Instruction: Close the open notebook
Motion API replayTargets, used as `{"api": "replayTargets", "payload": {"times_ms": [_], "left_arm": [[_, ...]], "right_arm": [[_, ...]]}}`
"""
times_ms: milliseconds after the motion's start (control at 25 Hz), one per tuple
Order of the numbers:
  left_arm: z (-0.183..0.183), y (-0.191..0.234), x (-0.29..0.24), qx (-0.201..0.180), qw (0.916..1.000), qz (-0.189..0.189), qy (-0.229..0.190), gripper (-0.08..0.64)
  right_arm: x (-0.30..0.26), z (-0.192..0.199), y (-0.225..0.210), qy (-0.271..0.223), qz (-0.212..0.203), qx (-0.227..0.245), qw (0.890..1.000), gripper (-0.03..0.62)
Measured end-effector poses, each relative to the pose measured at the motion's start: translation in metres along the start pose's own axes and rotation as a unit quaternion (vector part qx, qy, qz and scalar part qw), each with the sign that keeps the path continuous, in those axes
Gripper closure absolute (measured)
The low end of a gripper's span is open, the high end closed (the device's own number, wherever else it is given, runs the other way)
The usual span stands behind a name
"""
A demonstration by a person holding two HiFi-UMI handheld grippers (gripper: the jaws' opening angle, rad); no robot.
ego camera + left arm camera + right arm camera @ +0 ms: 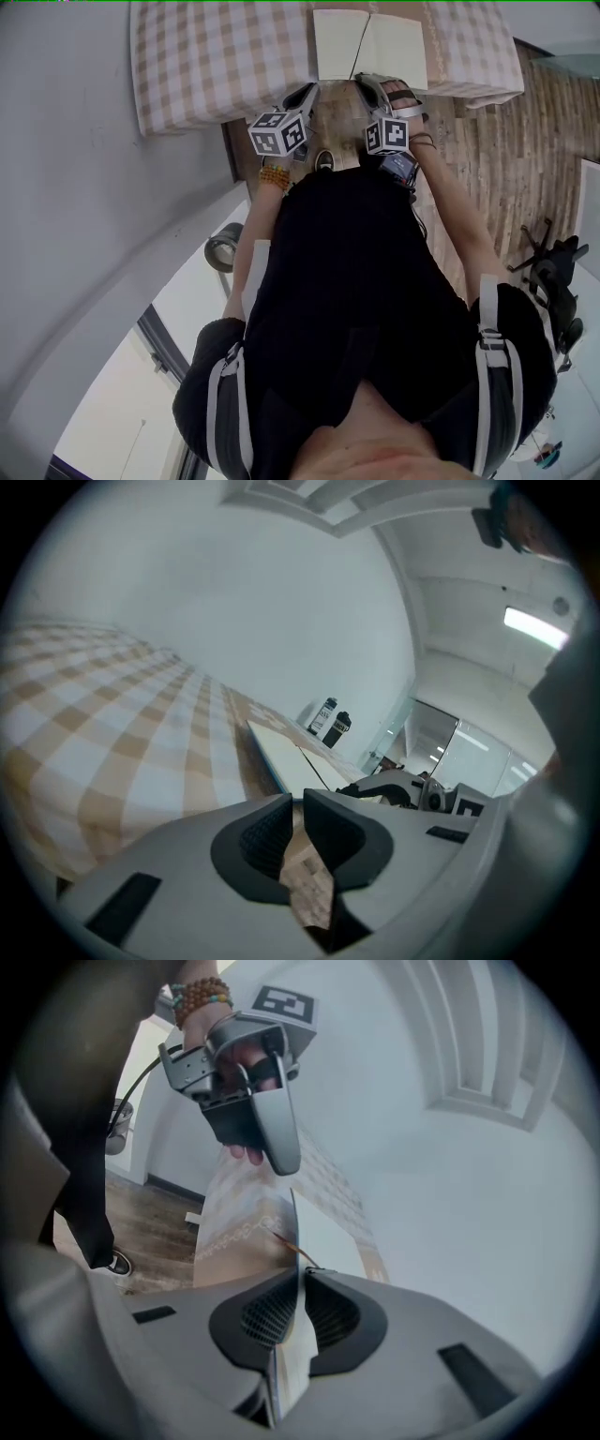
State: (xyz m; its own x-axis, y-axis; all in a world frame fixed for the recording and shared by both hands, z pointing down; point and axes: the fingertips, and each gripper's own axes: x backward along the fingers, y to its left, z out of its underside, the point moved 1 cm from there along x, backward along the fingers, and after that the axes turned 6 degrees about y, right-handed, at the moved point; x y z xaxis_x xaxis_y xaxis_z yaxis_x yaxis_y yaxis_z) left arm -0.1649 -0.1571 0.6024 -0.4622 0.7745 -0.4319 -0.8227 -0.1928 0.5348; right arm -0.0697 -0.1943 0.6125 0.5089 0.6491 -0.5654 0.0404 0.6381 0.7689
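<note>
One big table [281, 141] under a brown-and-white checked cloth [216, 56] fills the top of the head view. Its far side is cut off by the picture's edge. The person's black top [347, 281] hides much of the wooden floor [497, 159] in front of it.

The open notebook [368, 45] lies on the cloth near the table's front edge, with both pale pages facing up. The right gripper [373, 82] is at the near edge of the right page. In the right gripper view its jaws are squeezed on a thin sheet of the notebook that runs between them.

The left gripper [307, 92] is just beside the notebook's near left corner. Its jaws are almost together and hold nothing.

Two small dark bottles [330, 722] stand beyond the notebook. I cannot tell what they stand on.
</note>
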Motion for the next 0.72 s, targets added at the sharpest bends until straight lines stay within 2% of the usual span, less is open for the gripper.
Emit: {"api": "replayTargets", "payload": {"times_ms": [160, 320, 440, 480, 600, 640, 720], "left_arm": [[-0.003, 0.002, -0.02, 0.09, 0.9953, 0.035, 0.007, 0.515], [-0.001, 0.007, -0.026, 0.143, 0.9884, 0.05, 0.012, 0.515], [-0.003, 0.006, -0.017, 0.186, 0.9794, 0.08, -0.003, 0.514], [-0.003, 0.004, -0.018, 0.198, 0.9758, 0.092, -0.009, 0.515], [-0.002, -0.006, -0.024, 0.225, 0.9646, 0.136, -0.02, 0.431], [-0.003, -0.009, -0.026, 0.228, 0.9624, 0.146, -0.019, 0.405], [-0.004, -0.012, -0.031, 0.223, 0.9628, 0.152, -0.012, 0.4]], "right_arm": [[0.002, 0.007, 0.0, 0.0, -0.002, 0.005, 1.0, 0.563], [0.005, 0.005, -0.001, -0.003, 0.001, 0.005, 1.0, 0.563], [0.007, -0.001, -0.002, -0.004, -0.001, 0.009, 1.0, 0.563], [0.007, 0.003, -0.002, -0.005, -0.002, 0.009, 1.0, 0.563], [0.004, 0.013, -0.001, -0.005, -0.003, 0.009, 1.0, 0.563], [0.004, 0.013, -0.001, -0.005, -0.003, 0.01, 1.0, 0.563], [0.004, 0.012, 0.0, -0.005, -0.002, 0.008, 1.0, 0.563]]}}
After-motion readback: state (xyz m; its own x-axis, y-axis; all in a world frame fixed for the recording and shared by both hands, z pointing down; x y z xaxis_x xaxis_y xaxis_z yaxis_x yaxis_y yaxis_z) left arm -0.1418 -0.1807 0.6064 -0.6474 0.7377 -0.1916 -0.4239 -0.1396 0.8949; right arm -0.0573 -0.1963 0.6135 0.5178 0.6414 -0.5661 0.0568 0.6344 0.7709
